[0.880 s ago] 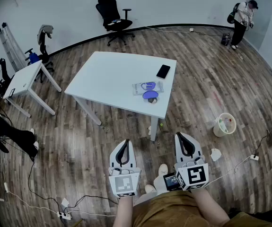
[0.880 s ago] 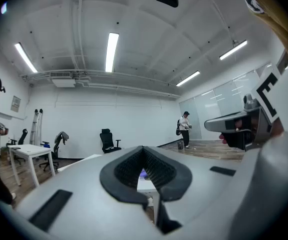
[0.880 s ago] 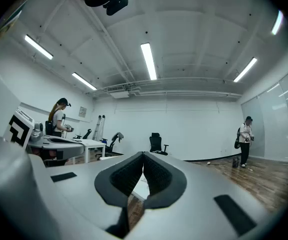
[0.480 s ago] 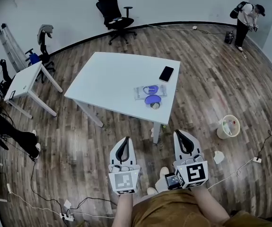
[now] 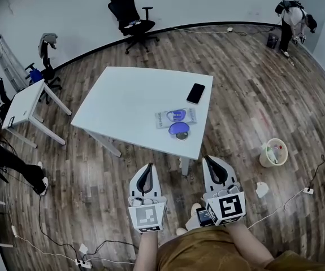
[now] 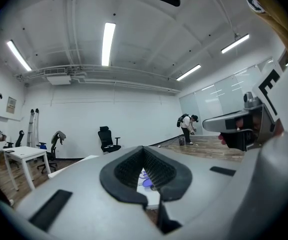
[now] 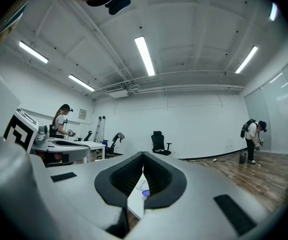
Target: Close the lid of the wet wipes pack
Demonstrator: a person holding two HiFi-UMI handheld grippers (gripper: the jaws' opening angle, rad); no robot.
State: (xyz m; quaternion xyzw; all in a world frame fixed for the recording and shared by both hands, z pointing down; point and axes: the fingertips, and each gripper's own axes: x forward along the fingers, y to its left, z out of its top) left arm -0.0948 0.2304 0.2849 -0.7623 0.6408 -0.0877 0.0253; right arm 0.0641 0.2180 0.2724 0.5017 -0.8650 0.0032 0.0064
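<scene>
The wet wipes pack [image 5: 175,117] lies flat near the front right of the white table [image 5: 134,100]. Its round blue lid [image 5: 179,130] is flipped open toward the table's near edge. Both grippers are held low over the wooden floor, short of that edge. My left gripper [image 5: 148,166] is shut with nothing in it, and my right gripper [image 5: 210,159] is shut and empty too. In the left gripper view the pack [image 6: 146,176] shows through the gap behind the closed tips of the left gripper [image 6: 144,149]. The right gripper [image 7: 143,154] frames the pack [image 7: 141,184] the same way.
A black phone [image 5: 195,93] lies on the table beyond the pack. A black office chair [image 5: 129,13] stands at the far wall and a small white desk [image 5: 24,103] at the left. A bin [image 5: 271,151] sits on the floor to the right, and a person [image 5: 291,13] stands far right.
The table with the pack has come nearer to both grippers, its near edge now just ahead of the tips. Both grippers stay shut.
</scene>
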